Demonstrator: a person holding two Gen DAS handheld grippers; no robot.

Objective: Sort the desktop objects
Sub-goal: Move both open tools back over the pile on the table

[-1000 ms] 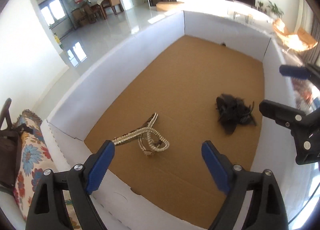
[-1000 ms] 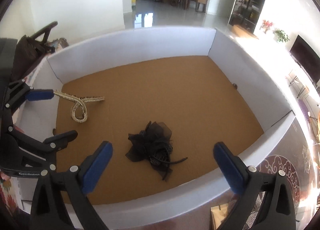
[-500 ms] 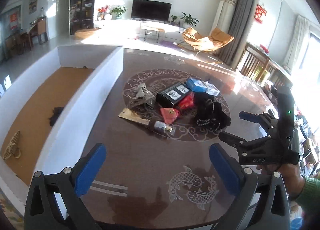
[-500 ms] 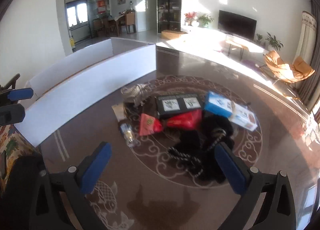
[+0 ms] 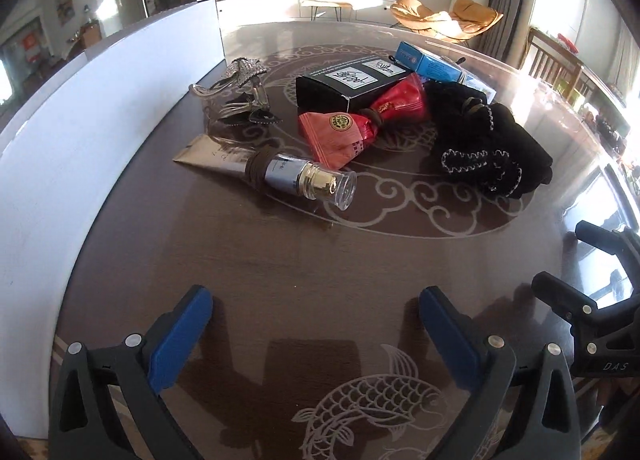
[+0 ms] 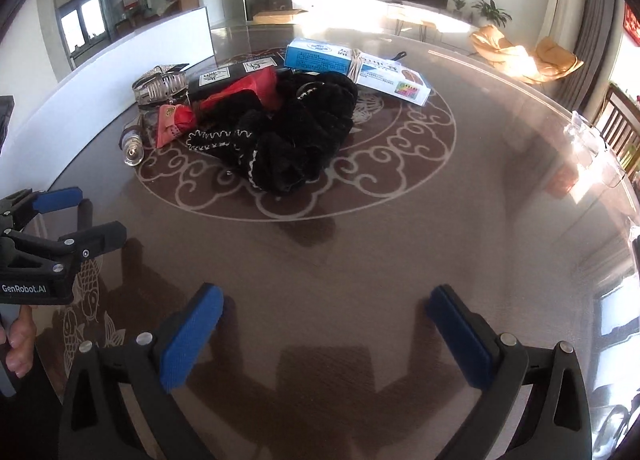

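A pile of objects lies on the dark round table (image 5: 280,260): a cosmetic tube with a clear cap (image 5: 272,170), a red pouch (image 5: 360,120), a black box (image 5: 352,80), a blue and white box (image 5: 432,62), black knitted cloth (image 5: 488,140) and a sparkly hair clip (image 5: 240,76). In the right wrist view the black cloth (image 6: 296,132) is central, with the blue box (image 6: 360,64) behind. My left gripper (image 5: 316,324) is open and empty, short of the tube. My right gripper (image 6: 324,324) is open and empty, short of the cloth.
The white-walled cardboard box (image 5: 80,108) stands along the table's left side; it also shows in the right wrist view (image 6: 120,60). Chairs (image 6: 624,120) stand at the table's right edge. A living room with a TV lies beyond.
Both grippers have swung away from the box interior, with its gold chain and black hair piece, to the table, and have come lower and closer to the pile. Both stay open and empty.
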